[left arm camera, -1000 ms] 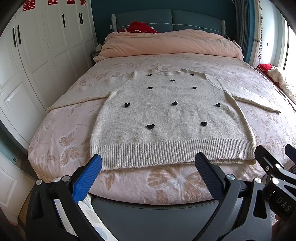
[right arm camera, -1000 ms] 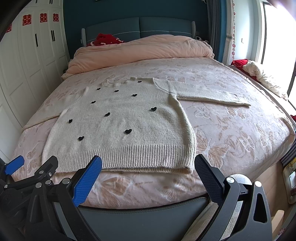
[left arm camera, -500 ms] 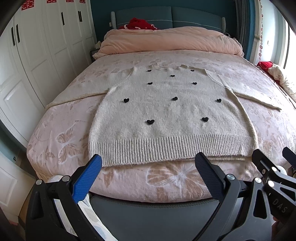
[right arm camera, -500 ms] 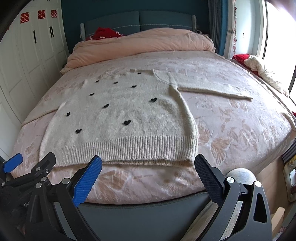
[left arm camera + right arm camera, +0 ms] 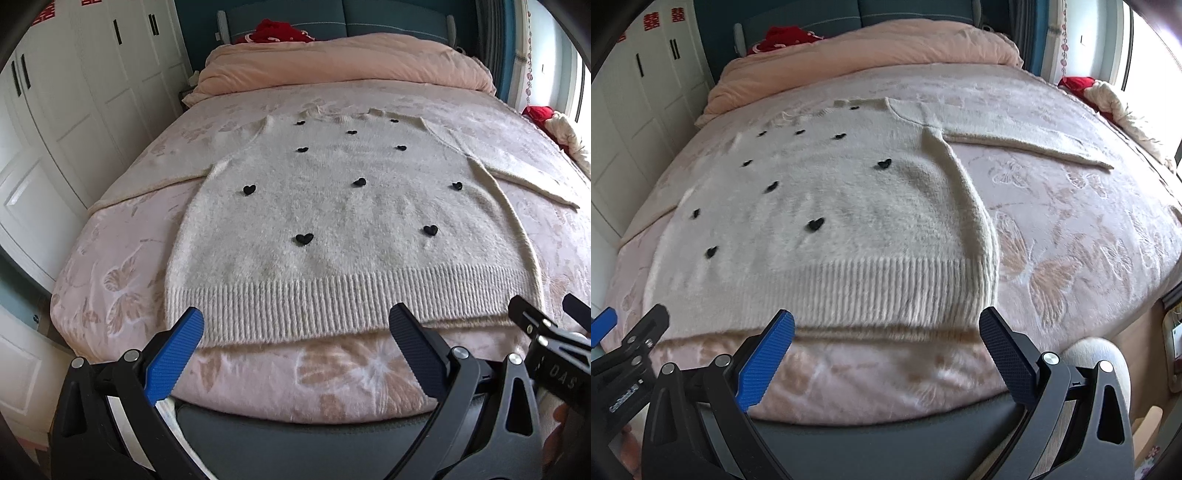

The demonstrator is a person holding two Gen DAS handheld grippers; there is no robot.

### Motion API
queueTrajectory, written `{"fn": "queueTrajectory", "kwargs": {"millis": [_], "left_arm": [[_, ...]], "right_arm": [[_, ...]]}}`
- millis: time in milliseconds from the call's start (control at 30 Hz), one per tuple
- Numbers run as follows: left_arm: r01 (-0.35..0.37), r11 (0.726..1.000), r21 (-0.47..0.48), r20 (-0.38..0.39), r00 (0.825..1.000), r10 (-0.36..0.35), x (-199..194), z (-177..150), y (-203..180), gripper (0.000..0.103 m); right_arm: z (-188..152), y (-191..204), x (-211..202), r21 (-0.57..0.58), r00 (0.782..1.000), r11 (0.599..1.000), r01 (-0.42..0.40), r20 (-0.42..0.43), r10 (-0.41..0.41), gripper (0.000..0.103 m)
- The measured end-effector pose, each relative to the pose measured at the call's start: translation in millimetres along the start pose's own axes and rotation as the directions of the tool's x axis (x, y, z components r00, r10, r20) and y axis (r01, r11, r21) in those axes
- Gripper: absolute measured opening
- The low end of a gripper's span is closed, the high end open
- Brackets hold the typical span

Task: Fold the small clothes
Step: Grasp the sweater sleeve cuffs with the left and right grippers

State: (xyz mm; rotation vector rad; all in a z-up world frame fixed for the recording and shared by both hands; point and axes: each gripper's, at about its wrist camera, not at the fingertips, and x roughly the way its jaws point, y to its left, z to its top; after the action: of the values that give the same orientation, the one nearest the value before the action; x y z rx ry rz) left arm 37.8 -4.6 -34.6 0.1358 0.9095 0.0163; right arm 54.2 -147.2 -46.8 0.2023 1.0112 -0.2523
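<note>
A cream knit sweater point(image 5: 347, 218) with small black hearts lies flat on the pink bed, both sleeves spread out; it also shows in the right wrist view point(image 5: 827, 236). Its ribbed hem point(image 5: 332, 306) faces me. My left gripper point(image 5: 295, 325) is open and empty, just short of the hem's left half. My right gripper point(image 5: 886, 325) is open and empty, just short of the hem's right corner point(image 5: 979, 295). The right gripper's tip shows at the right edge of the left wrist view point(image 5: 546, 328).
The bed point(image 5: 122, 280) carries a butterfly-pattern pink cover, with a rolled pink duvet point(image 5: 343, 62) at the headboard. White wardrobe doors point(image 5: 55, 122) stand on the left. Red and white clothes point(image 5: 1104, 96) lie at the right by the window. The bed's dark foot edge point(image 5: 295, 439) is below the grippers.
Both grippers have moved forward toward the sweater's hem, which now looks larger and closer. Both stay open and empty. The sweater has not moved.
</note>
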Motion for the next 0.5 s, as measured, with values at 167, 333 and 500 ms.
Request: {"fn": "queueTrajectory", "kwargs": {"millis": [167, 333, 500], "left_arm": [[-0.001, 1.000, 0.004, -0.027, 1.000, 0.001, 20.5, 19.7, -10.2, 0.098], [0.004, 1.000, -0.011, -0.037, 0.999, -0.004, 38.9, 40.6, -13.8, 0.098], [0.000, 1.000, 0.006, -0.046, 0.999, 0.001, 56.3, 56.7, -20.4, 0.098]], "right_arm": [[27.8, -18.9, 29.3, 0.010, 1.000, 1.000, -0.009, -0.030, 0.009, 0.098], [81.3, -86.8, 59.7, 0.108, 1.000, 0.994, 0.016, -0.004, -0.015, 0.098], [149.8, -193.9, 94.6, 0.264, 0.995, 0.961, 0.088, 0.031, -0.099, 0.098]]}}
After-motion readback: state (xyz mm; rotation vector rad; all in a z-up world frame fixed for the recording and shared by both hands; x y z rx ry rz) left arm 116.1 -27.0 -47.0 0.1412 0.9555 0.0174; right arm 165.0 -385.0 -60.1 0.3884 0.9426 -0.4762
